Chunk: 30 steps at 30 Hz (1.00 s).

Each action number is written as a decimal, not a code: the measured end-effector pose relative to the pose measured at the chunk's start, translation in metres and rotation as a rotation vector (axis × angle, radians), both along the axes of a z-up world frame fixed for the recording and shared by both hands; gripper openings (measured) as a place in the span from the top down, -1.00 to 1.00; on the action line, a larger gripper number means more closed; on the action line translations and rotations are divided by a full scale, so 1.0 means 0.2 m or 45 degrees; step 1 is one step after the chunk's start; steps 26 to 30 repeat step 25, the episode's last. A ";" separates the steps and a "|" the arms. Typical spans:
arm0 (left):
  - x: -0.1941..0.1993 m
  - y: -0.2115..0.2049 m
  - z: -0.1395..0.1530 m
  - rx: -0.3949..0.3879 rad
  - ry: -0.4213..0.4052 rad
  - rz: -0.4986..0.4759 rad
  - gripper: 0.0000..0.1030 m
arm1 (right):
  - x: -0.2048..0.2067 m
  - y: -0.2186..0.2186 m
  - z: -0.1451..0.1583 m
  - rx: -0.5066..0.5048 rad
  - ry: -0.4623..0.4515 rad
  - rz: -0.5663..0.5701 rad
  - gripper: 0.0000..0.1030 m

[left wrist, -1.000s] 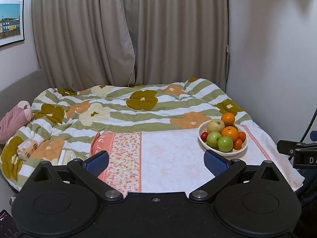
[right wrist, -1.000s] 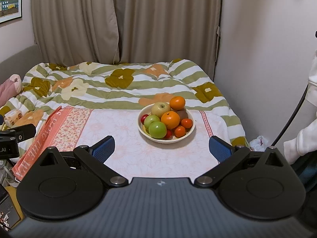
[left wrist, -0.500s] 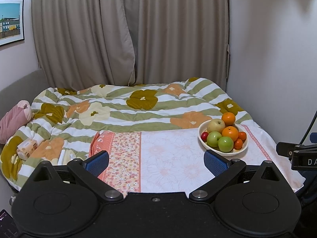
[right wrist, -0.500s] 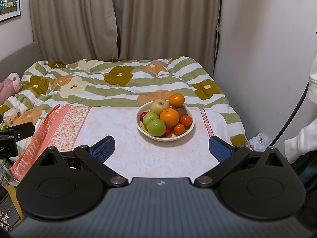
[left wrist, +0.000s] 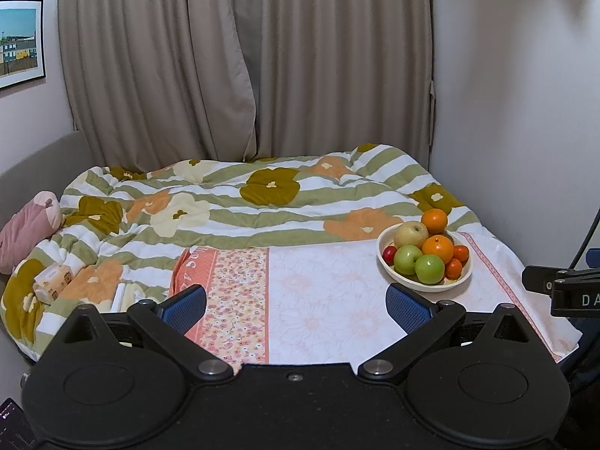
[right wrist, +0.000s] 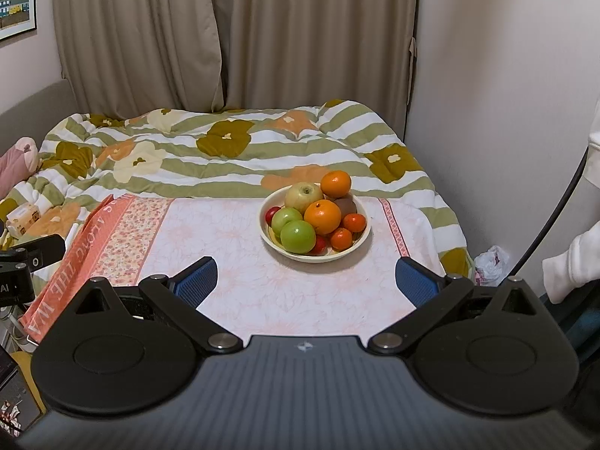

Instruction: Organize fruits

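Right wrist view: we noted the fruit bowl (right wrist: 358,242) dead ahead of our right gripper (right wrist: 305,275), off right of the left gripper (left wrist: 296,302); both gaped empty, right nearer.

This is a bedroom in a home. A bed (left wrist: 262,202) with a flower-pattern quilt fills the corner between plain walls, and long beige curtains (left wrist: 243,67) hang behind it. A framed picture (left wrist: 18,41) hangs on the left wall, a pink pillow (left wrist: 26,225) lies at the bed's edge, and a bowl of fruit (right wrist: 360,242) stands on a floral cloth (right wrist: 232,262).
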State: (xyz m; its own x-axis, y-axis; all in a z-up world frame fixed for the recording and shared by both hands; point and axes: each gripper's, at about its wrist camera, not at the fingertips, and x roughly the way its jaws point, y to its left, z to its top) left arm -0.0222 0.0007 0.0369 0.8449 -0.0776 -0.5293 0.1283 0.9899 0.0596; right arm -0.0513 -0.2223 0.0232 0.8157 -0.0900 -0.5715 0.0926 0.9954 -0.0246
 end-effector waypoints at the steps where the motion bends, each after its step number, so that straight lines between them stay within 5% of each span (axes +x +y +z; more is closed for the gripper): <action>1: 0.00 0.00 0.00 0.000 0.000 -0.001 -1.00 | 0.00 0.00 0.00 0.001 0.000 0.001 -1.00; 30: 0.03 -0.03 -0.03 -0.007 -0.020 -0.001 -1.00 | 0.01 0.01 -0.02 0.009 0.011 0.002 -1.00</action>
